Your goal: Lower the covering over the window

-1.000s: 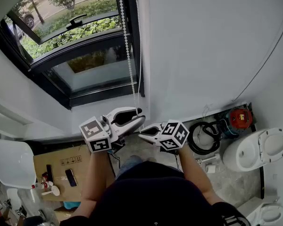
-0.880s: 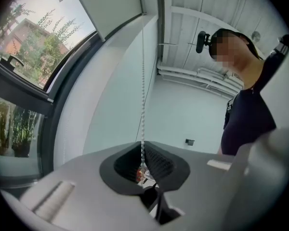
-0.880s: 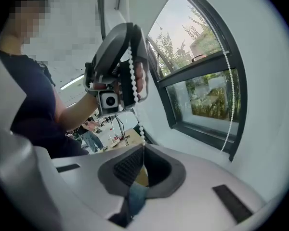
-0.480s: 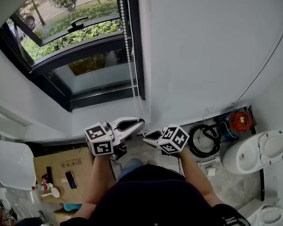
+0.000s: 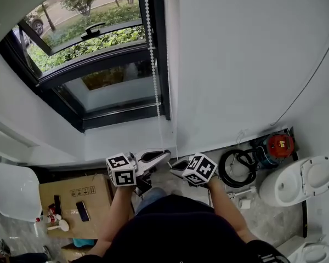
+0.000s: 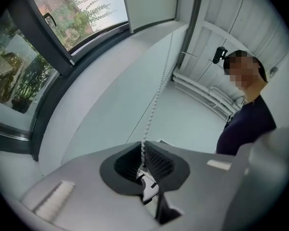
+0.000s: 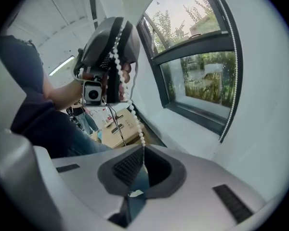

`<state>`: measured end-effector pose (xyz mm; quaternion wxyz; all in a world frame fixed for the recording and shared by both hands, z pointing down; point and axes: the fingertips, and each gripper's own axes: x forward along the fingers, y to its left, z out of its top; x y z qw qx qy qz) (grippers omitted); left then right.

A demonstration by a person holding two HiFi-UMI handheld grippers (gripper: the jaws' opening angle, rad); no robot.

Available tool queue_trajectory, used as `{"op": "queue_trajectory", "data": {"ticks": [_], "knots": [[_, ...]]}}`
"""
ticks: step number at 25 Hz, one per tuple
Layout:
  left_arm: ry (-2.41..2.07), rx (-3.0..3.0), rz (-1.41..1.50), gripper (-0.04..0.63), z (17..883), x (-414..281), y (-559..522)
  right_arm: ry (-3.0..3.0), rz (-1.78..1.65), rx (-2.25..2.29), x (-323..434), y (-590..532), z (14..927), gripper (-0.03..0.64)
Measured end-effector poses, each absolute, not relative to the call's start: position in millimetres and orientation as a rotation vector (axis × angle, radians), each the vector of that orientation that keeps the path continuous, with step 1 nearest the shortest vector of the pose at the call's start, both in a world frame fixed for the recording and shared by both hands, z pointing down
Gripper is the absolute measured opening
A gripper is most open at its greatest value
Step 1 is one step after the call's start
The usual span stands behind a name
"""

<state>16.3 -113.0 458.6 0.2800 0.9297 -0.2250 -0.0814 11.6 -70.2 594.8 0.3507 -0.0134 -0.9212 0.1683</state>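
A white bead chain hangs down the right side of the dark-framed window and runs to both grippers below the sill. My left gripper has just been closing and is now shut on the chain, which passes between its pads. My right gripper sits just right of and below it, shut on the same chain. In the right gripper view the chain leads from the right gripper up to the left gripper. No covering shows over the glass in the head view.
A white sill lies below the window. On the floor are a cardboard box with small items, a coiled black hose, a red device and a white toilet. A white wall fills the right.
The left jaws went from open to shut on the bead chain. Both grippers have moved down, away from the window, drawing the chain with them.
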Motion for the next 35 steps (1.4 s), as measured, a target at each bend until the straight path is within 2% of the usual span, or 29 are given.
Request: {"op": "queue_trajectory", "data": {"ticks": [6,9,10,15,24,35], "knots": [[-0.602,2.47,-0.142,0.025,481,18,-110,-2.305,0.292,-0.139,16,-55,612,0.017],[-0.598,2.429,-0.202,0.025,487,17,-106,-2.288,0.283,-0.152,24,-53,615,0.099],[-0.595,2.43,-0.205,0.025,486,18,-105,-2.309,0.307,-0.142,26,-55,611,0.106],[-0.605,2.463,-0.154,0.025,488,19,-111,-2.453,0.365,-0.058,33,-75,572,0.107],[-0.572,2.482,-0.136,0.025,490,29,-113,-2.703,0.243,0.071,43,-97,470,0.107],[-0.509,2.5,-0.052,0.021,508,40,-106,-2.987,0.243,0.133,-1,-117,393,0.103]]}}
